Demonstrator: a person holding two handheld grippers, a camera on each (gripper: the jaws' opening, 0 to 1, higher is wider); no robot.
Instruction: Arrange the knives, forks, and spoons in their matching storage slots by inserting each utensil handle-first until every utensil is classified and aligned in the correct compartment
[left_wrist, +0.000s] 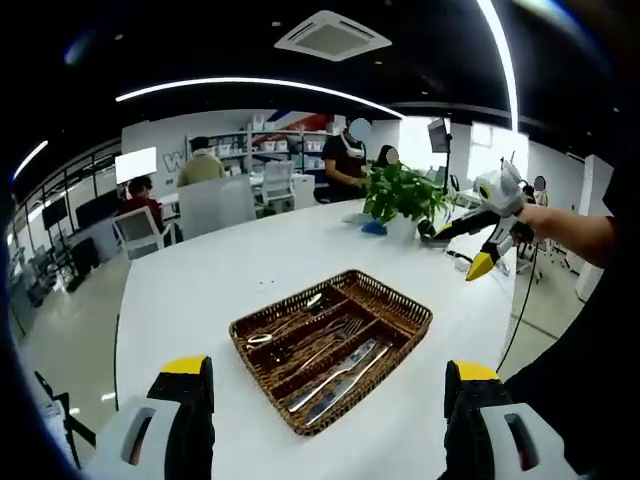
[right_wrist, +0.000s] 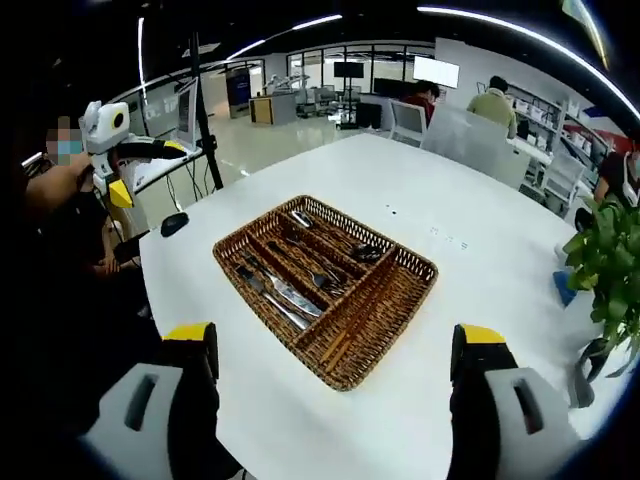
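Both claws, left claw (left_wrist: 325, 400) and right claw (right_wrist: 335, 370), are hovering wide open and empty above the wicker cutlery tray (left_wrist: 395, 330) on the white worktop (left_wrist: 220, 280).

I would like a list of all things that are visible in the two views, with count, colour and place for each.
Table: one, white, under the tray.
Tray: one, brown wicker, with long compartments, mid-table.
Knives: silver, count unclear, in one compartment.
Forks: silver, count unclear, in the next compartment.
Spoons: silver, count unclear, in the compartment beyond the forks.
Plant: one, green, in a white pot, at the table's far edge in the left gripper view.
Chairs: several, white, beyond the table.
People: a few, in the background at desks.
Left gripper: grey with yellow tips, open, holding nothing.
Right gripper: grey with yellow tips, open, holding nothing.
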